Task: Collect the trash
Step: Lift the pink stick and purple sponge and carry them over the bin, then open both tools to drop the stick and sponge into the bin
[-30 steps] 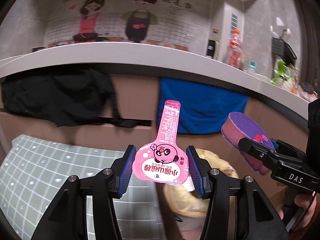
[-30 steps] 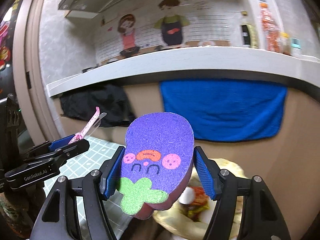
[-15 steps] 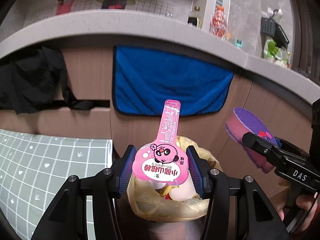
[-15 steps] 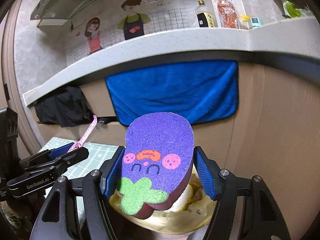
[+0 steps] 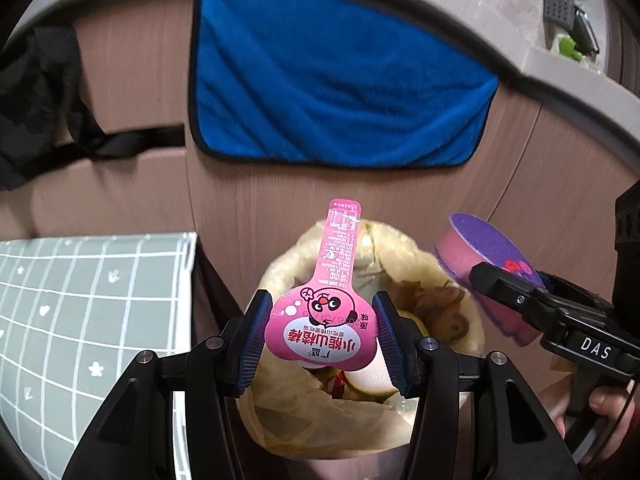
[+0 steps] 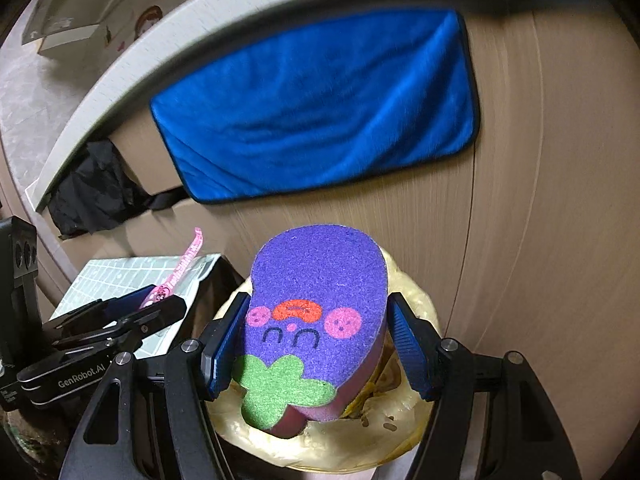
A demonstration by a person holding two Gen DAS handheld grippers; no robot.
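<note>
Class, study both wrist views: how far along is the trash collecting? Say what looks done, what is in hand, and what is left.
Done: the lined bin already holds scraps. In hand: the left tongs grip a pink wrapper above the bin's mouth, and the right tongs grip a purple sponge over it too. Left: neither item has been released, so both drops remain.

A glossy pink plastic snack wrapper at lower centre. A rough purple foam sponge sits mid-frame. Upper centre, a plush blue cloth towel on matt wood-grain panelling.
</note>
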